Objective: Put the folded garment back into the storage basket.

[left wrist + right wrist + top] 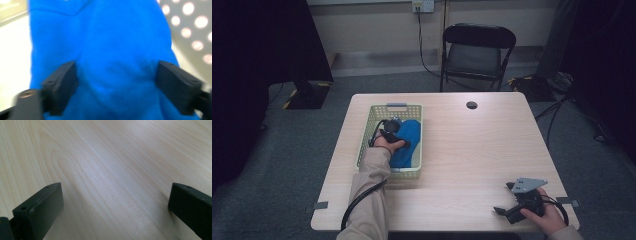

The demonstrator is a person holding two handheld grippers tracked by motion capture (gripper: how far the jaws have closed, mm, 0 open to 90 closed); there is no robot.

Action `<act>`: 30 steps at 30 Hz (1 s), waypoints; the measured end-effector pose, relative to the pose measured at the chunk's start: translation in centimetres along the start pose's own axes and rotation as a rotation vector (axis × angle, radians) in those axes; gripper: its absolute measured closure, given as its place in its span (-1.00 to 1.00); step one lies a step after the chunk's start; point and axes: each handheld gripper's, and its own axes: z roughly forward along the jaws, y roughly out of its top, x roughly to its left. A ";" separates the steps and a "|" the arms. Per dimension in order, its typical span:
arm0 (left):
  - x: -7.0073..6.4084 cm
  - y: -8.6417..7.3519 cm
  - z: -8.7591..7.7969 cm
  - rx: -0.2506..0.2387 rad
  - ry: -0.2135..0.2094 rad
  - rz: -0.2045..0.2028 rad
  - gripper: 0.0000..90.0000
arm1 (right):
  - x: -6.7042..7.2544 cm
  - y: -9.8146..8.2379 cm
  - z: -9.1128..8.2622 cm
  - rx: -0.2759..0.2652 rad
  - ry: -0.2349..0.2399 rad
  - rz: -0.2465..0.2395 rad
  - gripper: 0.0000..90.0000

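A blue cloth [410, 134] lies bunched in a pale yellow-green mesh basket [396, 106] on the left half of the wooden table [472, 150]. My left gripper [398, 134] reaches down into the basket and onto the cloth. In the left gripper view the blue cloth [112, 37] bulges up between the two spread black jaws of my left gripper [116, 82], and the perforated basket wall [190, 25] is at the upper right. My right gripper [503, 197] rests near the table's front right corner, and in its own view my right gripper [115, 205] stands open over bare wood.
A black folding chair [477, 50] stands behind the table. A round cable hole [471, 105] sits near the table's far edge. Cables trail on the floor at the right. A sleeved forearm [369, 195] crosses the table's front left.
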 end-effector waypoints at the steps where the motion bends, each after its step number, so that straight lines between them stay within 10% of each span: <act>1: -0.2 0.1 0.2 0.008 0.011 0.011 -0.77 | 0.0 0.0 0.0 0.000 0.000 0.000 -1.00; 13: -0.2 0.4 -0.1 0.019 0.033 -0.029 -0.88 | 0.0 0.0 0.0 0.000 0.000 0.000 -1.00; 30: -0.5 1.1 -4.1 -0.114 0.005 -0.016 -0.90 | 0.0 0.0 0.0 0.000 0.000 0.000 -1.00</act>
